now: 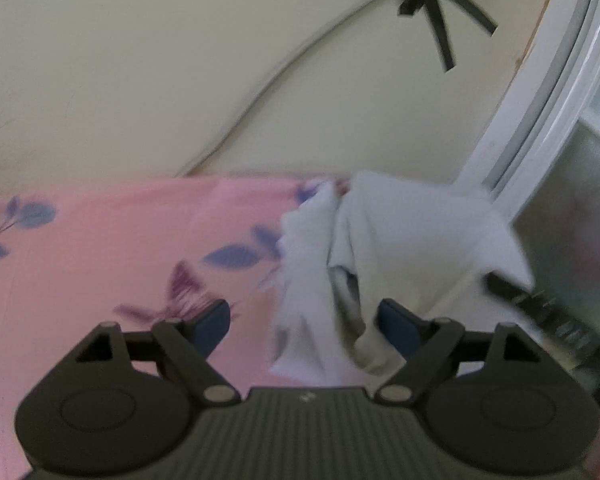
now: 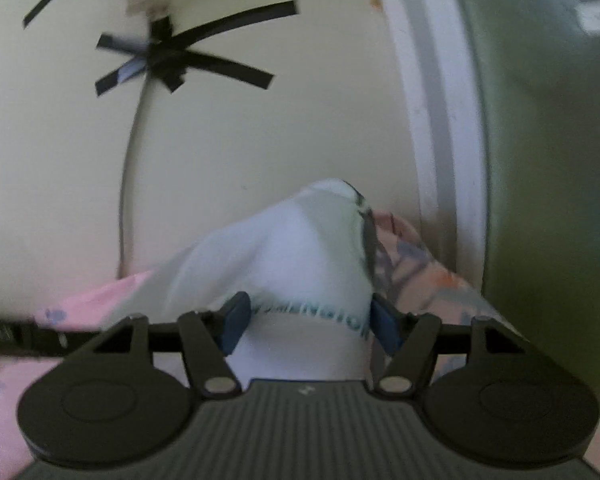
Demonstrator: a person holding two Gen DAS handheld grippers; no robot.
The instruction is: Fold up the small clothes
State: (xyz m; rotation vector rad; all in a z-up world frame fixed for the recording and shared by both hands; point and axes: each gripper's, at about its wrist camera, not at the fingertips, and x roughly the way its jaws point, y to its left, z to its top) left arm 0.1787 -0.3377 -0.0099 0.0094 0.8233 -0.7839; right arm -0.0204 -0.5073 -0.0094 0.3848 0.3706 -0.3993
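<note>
My left claw [image 1: 304, 320] stands apart, holding nothing; the white garment [image 1: 380, 240] hangs soft and light to its right over the pink sheet [image 1: 119, 240]. My right claw [image 2: 306, 320] seems clamped on its printed hem, a good hold.

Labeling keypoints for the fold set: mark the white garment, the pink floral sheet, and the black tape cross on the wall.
white garment [image 2: 300, 248]: right wrist view, middle of the raised cloth.
pink floral sheet [image 1: 111, 248]: left wrist view, bare pink area left of the garment.
black tape cross [image 2: 167, 56]: right wrist view, where the strips meet.
</note>
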